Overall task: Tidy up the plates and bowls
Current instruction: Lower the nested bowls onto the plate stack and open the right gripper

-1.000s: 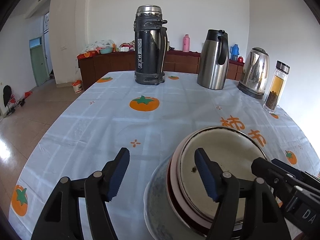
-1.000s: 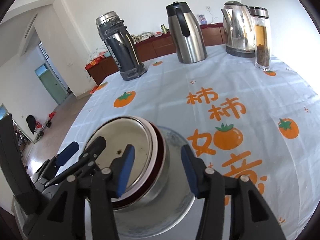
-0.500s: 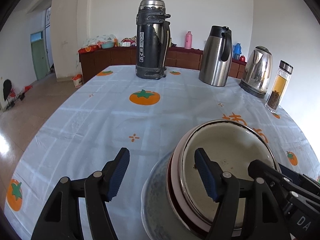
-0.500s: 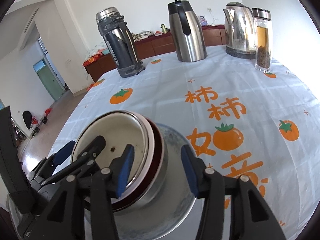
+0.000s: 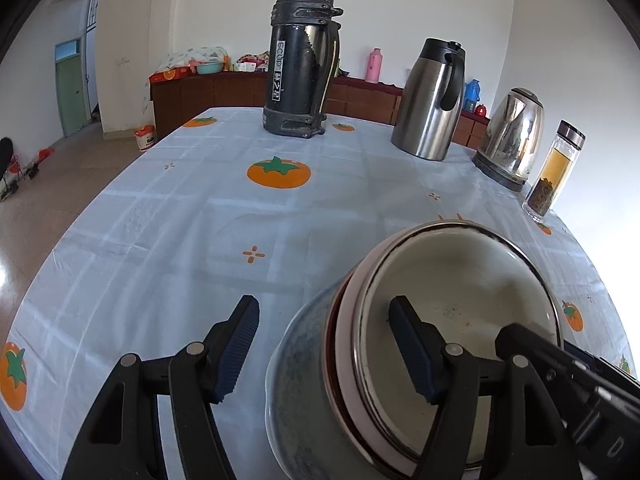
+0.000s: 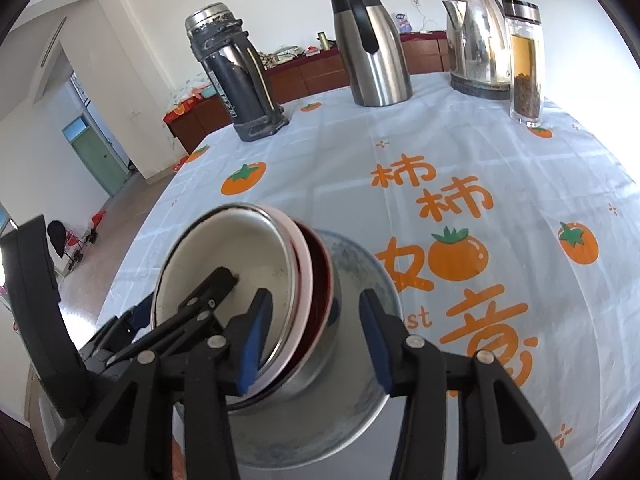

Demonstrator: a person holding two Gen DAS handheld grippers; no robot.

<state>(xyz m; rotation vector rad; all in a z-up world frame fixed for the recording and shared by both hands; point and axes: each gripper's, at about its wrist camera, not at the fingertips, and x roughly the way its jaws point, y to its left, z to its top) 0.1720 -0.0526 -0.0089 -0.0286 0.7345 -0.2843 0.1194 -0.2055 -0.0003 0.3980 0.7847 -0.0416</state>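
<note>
Your stack of nested bowls (image 5: 452,320) ran off the bottom of both views, so its base and whatever carried it stayed hidden; whether it rested on the tablecloth (image 5: 192,240) or hung above it, I couldn't tell. I counted four layers: a white enamel bowl (image 6: 232,256) innermost, a pink rim, a dark red rim, then the wide grey-blue plate (image 6: 360,268) outside. Your left gripper (image 5: 324,344) had its fingers spread wide, one pad inside the enamel bowl, one out beside the plate. Your right gripper (image 6: 316,336) was spread too, straddling the rims on the opposite side. Behind stood four vessels: black flask (image 5: 302,60), steel carafe (image 5: 432,98), kettle (image 5: 510,136), glass tea bottle (image 5: 554,168).
</note>
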